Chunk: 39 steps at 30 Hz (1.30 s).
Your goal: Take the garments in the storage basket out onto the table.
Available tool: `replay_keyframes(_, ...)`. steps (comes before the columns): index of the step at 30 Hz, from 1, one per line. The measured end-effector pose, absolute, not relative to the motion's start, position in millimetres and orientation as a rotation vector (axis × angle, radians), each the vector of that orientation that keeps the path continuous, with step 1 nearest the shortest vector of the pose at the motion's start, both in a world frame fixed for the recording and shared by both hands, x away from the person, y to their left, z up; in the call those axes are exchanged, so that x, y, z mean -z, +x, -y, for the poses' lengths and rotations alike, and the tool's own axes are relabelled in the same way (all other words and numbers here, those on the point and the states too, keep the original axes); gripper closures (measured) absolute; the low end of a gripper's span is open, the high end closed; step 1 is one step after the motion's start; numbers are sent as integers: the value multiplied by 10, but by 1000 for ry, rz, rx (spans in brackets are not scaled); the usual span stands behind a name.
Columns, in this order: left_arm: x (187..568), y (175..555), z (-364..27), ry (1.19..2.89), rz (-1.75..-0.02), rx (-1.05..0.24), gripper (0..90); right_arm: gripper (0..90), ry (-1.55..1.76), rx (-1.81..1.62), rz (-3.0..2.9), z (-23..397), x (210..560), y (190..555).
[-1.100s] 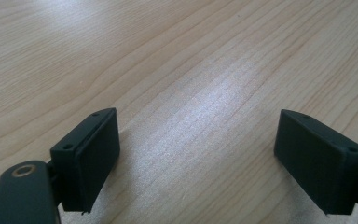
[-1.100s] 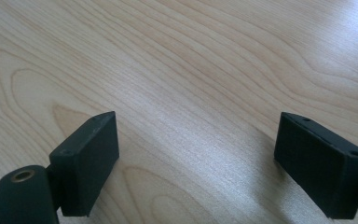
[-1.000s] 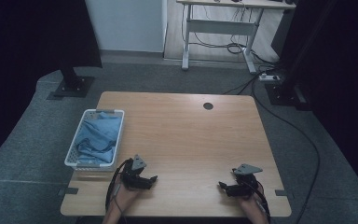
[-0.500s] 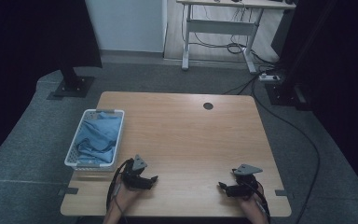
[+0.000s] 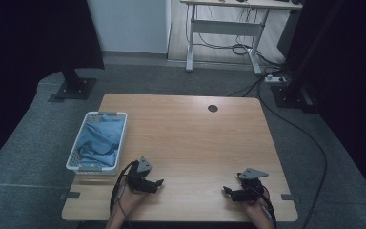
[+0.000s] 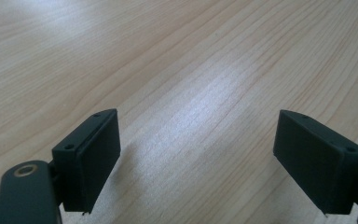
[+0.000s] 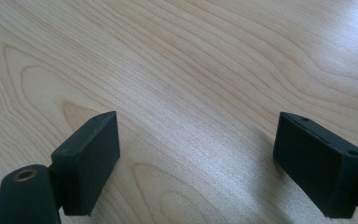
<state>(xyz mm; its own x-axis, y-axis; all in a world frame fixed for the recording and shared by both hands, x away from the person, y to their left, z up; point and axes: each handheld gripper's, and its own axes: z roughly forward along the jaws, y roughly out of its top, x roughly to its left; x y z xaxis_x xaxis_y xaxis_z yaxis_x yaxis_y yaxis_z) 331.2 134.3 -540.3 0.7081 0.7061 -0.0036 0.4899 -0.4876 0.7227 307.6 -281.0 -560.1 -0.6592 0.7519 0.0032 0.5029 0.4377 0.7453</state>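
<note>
While both grippers are resting low in the frame, left gripper (image 5: 158, 182) and right gripper (image 5: 227, 191) are holding jaws released over bare tabletop (image 5: 190, 138). Blue cloth (image 5: 97, 143), probably crumpled, is lying in the basket (image 5: 91, 167) at left; next move: left reach.

A light wooden table (image 5: 195, 138) fills the frame's centre; a white basket (image 5: 76, 160) holding blue cloth (image 5: 100, 140) sits at its left edge.

High view: above the near edge, facing forward and down over the whole table (image 5: 190, 129). Gripper views: close, low, probably sharing only its near bare wood.
</note>
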Motion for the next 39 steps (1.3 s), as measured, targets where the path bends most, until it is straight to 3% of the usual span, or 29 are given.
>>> replay_keyframes(39,4891,3612,-1429,2172,-931,-381,109,141,1069,-1061,-2368,2804,5601,3064)
